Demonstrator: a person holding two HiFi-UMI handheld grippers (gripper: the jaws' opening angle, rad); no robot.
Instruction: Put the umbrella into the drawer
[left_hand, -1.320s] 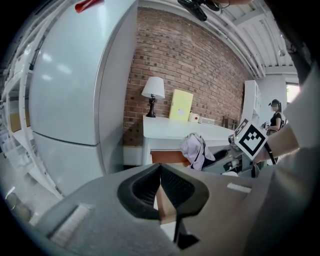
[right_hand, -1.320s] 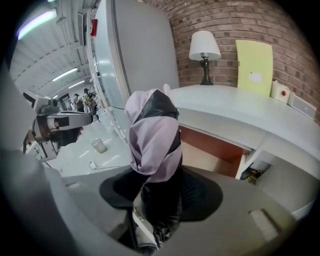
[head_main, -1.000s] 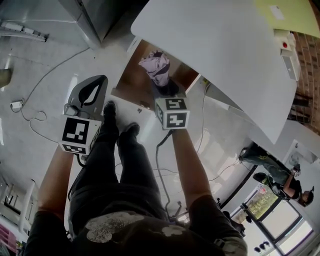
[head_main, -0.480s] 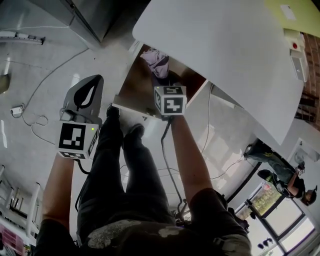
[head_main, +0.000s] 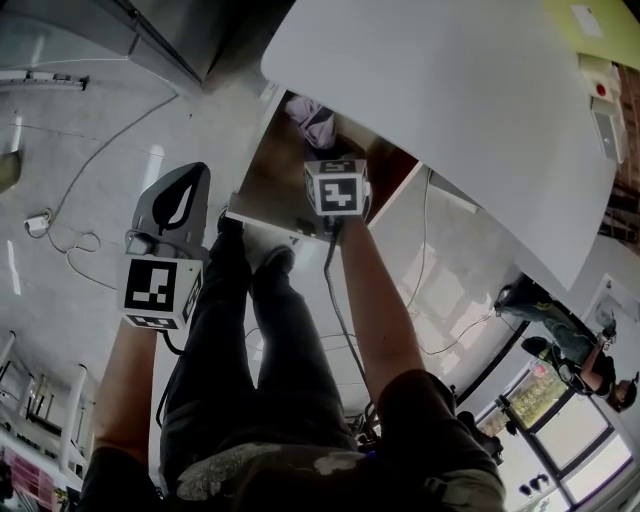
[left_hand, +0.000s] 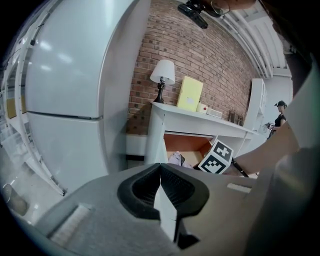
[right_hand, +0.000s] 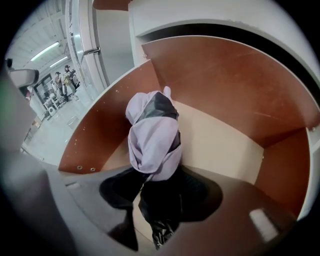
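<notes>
The folded umbrella (head_main: 315, 122), lilac with black parts, hangs inside the open drawer (head_main: 262, 172), which has brown walls and sits under a white table. My right gripper (head_main: 328, 158) reaches down into the drawer and is shut on the umbrella's lower black end. In the right gripper view the umbrella (right_hand: 152, 145) stands between the jaws of that gripper (right_hand: 157, 200), just above the pale floor of the drawer (right_hand: 230, 85). My left gripper (head_main: 190, 177) hovers shut and empty over the floor, left of the drawer. The left gripper view shows the left gripper (left_hand: 160, 172), the drawer (left_hand: 187, 142) and the umbrella (left_hand: 176, 159).
The white tabletop (head_main: 440, 110) overhangs the drawer. The person's legs (head_main: 240, 320) stand just before the drawer front. Cables (head_main: 70, 240) trail over the floor at the left. A tall white cabinet (left_hand: 75, 75) rises left of the table, which bears a lamp (left_hand: 162, 75) and a yellow box (left_hand: 189, 94).
My right gripper has sunk into the drawer with the umbrella, which now sits lower and deeper inside. The left gripper has dropped a little.
</notes>
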